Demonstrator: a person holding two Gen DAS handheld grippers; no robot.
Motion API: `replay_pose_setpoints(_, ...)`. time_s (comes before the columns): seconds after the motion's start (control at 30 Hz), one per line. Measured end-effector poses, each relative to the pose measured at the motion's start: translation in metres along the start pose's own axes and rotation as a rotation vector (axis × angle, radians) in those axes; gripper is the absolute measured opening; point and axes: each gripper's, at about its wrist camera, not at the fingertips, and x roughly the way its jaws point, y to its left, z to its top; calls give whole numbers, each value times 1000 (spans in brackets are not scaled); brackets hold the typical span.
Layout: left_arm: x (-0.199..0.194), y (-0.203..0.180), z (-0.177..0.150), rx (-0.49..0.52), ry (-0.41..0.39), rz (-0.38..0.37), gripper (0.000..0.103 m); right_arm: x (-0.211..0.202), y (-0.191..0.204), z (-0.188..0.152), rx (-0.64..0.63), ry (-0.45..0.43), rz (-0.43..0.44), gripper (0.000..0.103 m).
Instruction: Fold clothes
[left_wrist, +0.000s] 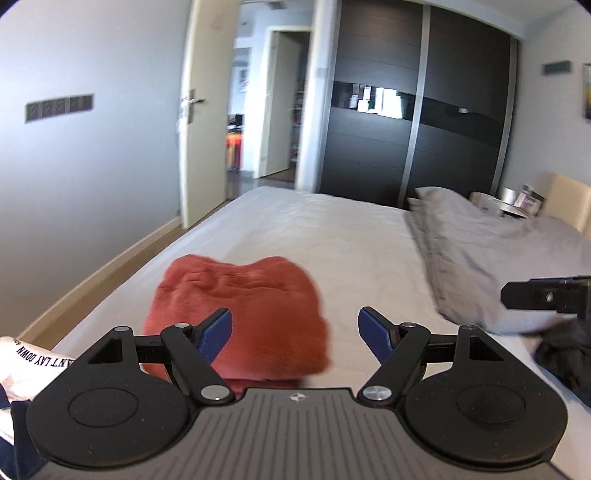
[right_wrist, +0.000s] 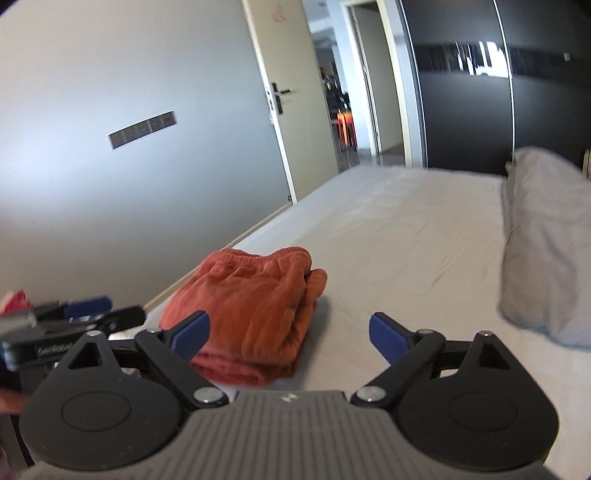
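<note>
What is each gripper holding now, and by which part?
Nothing is held. The left gripper and the right gripper are both open and empty, above the bed; the folded orange garment lies free.

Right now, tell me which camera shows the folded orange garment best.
The right wrist view: the orange garment is sharp, its stacked layers showing. The left wrist view shows it blurred, partly behind the left gripper.

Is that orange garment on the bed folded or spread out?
Folded. The orange garment sits as a compact stack on the bed, its layered edges showing in the right wrist view.
</note>
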Motion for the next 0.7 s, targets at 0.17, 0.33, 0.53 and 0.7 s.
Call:
replay_pose_setpoints(0.17,-46,-51,-6,86,-46,-34,75,-78,9,-40,-97,-20,-77,99)
replay_pose_setpoints(0.33,-87,-101,-22,172,-113,-100,76,-153,14,-87,-191,-110,-180,101)
replay_pose_setpoints(0.53,-121,-157,-57,234,-162,-165,76,-231,24,-152,-275,-240,-299,102)
replay_pose_setpoints(0.7,-143,-189,-107,261,-201,-215,76,-273,30,-220,-266,-349,-398,102)
